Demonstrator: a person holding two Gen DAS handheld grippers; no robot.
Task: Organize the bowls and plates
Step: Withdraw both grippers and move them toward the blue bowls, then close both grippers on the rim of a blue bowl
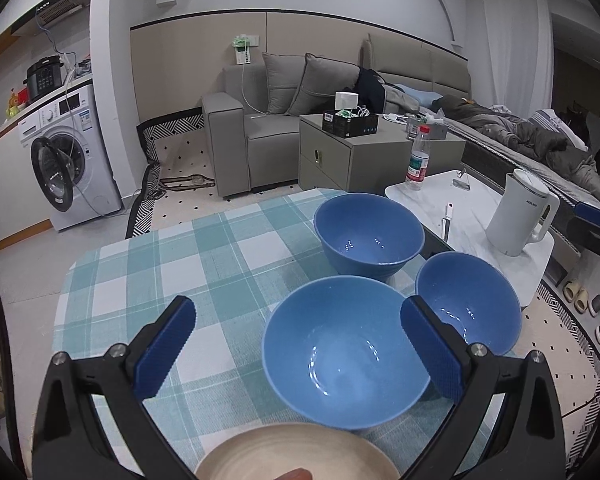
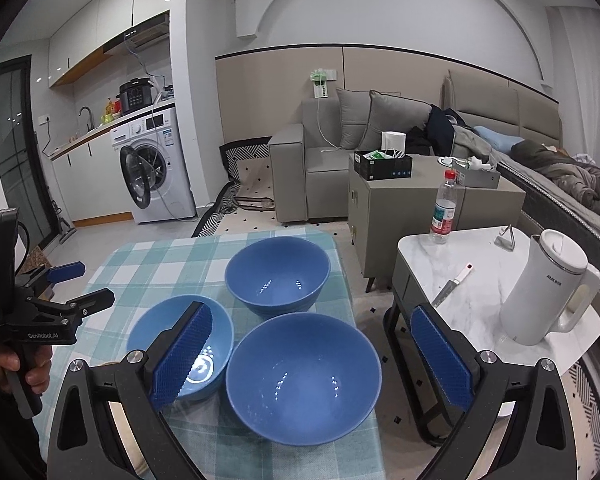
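A small studio home; washing machine (image 2: 154,168) under a kitchen counter, grey sofa (image 2: 332,160), bed (image 2: 572,184) alongside

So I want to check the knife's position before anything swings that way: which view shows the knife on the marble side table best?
The right wrist view: the knife lies in full on the marble side table, blade toward the camera, beside the white kettle. The left wrist view shows it small and foreshortened.

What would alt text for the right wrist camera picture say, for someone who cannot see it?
Three empty blue bowls sit on a teal checked tablecloth, framed by the open right gripper with blue-padded fingers. At left, a hand holds the left gripper, also open. A white kettle, knife and water bottle are on a side table at right.
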